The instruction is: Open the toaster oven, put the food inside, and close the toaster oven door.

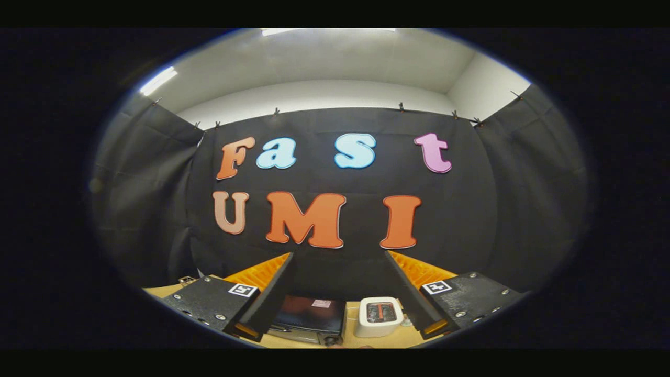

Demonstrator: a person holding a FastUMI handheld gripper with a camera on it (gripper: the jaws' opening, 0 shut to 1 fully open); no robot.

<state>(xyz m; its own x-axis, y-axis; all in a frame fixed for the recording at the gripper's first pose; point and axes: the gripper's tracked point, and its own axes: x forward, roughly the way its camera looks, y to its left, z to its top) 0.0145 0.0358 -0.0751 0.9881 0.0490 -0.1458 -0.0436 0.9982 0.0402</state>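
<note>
My gripper (341, 293) is held high above the table, open wide with nothing between its fingers. Far below and between the fingers lies the black toaster oven (309, 317), seen from above, its top dark and glossy with a small sticker. Its door is hidden from this angle. Just right of it stands a small white appliance (379, 315) with a dark slot on top that holds something reddish. I cannot make out any loose food.
The wooden table (356, 340) runs under both appliances. The black cloth booth wall (471, 220) rises straight ahead and wraps round both sides, with a white ceiling above it.
</note>
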